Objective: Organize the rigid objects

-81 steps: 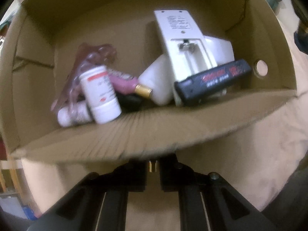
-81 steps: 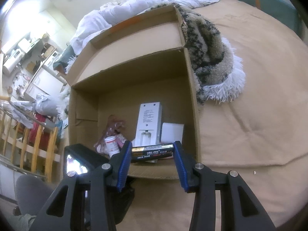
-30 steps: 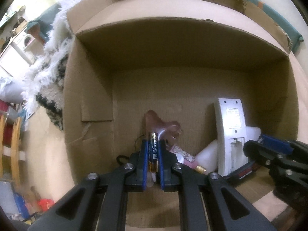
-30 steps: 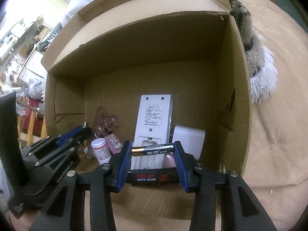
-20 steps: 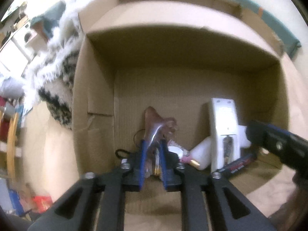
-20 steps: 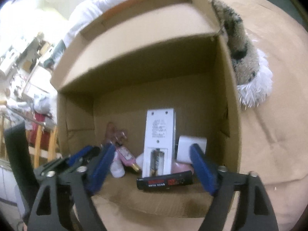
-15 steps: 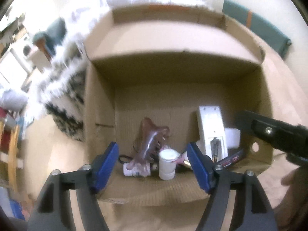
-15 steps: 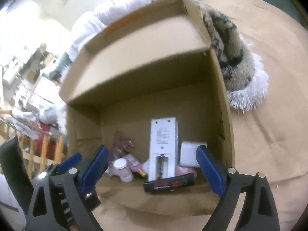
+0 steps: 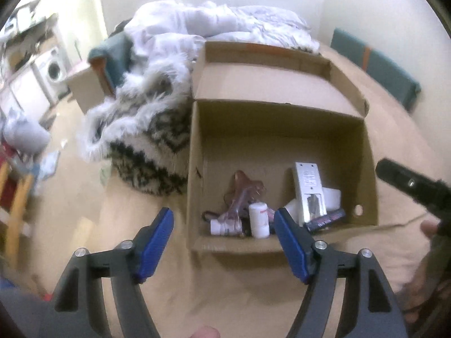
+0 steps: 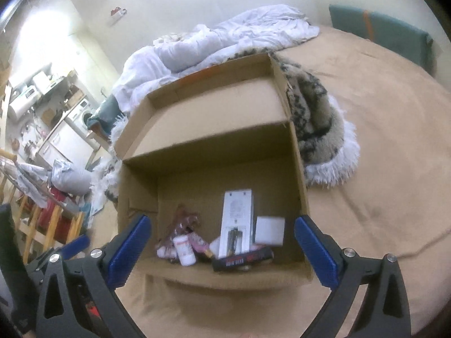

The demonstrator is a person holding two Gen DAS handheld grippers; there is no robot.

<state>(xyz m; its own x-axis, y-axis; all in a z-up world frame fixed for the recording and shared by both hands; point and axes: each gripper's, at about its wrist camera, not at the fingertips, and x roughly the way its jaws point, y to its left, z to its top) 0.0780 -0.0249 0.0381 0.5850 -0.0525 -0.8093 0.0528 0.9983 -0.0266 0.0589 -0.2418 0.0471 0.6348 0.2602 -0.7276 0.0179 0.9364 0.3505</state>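
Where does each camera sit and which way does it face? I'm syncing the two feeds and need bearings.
Left wrist: on the left gripper, fingers spread, looking down into the cardboard box from its near-left; the right gripper shows at the right edge.
Right wrist: on the right gripper, fingers spread, facing the same box; the left gripper shows lower left.
Shared: box, white remote, white bottle.

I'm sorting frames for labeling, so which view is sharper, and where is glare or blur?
Right wrist view: sharper, though print on the remote is unreadable; window glare washes out the upper left. Left wrist view: softly blurred throughout, cardboard box edges smeared, pale wall overexposed. Both views: fisheye bending, dark corners.
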